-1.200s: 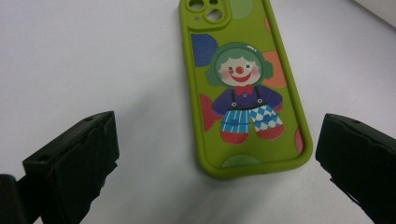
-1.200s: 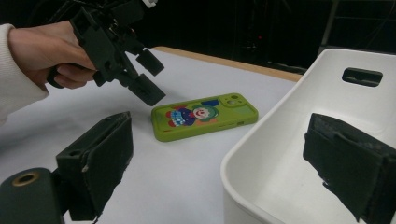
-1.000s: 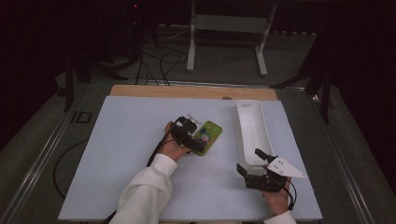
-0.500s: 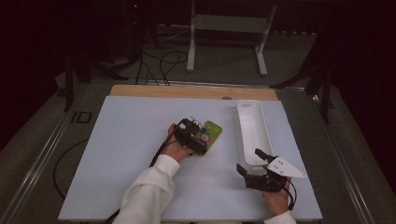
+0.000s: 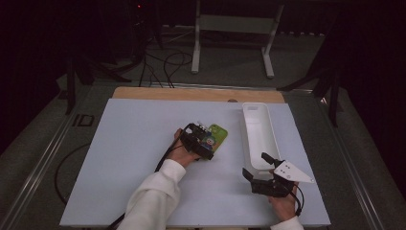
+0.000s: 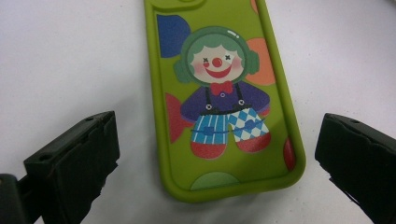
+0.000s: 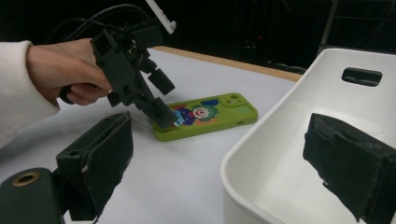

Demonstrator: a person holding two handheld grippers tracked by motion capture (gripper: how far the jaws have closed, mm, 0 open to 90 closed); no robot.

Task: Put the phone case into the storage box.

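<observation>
- The left gripper [image 5: 207, 143] has crept a little farther over the phone case [image 5: 213, 139] than it was a second ago; half a second back it was already close, and now it hangs right above the case's near end.
- In the left gripper view its jaws stand wide apart, one on each side of the phone case [image 6: 224, 100], touching nothing. It holds nothing yet.
- The case lies flat on the white table [image 5: 124, 143], clown side up, just to the left of the white bin [image 5: 258, 136] and apart from it.
- To my eye that small advance means the reach is about over and the grab comes next: the jaws need to drop and close across the case's width.
- The bin sits empty, which I take as the likely place for the case.
- The right gripper [image 5: 261, 175] has not moved in that second. It waits by the bin's near end, jaws spread wide and empty; in the right gripper view, the bin's wall [image 7: 261, 154] lies between them.
</observation>
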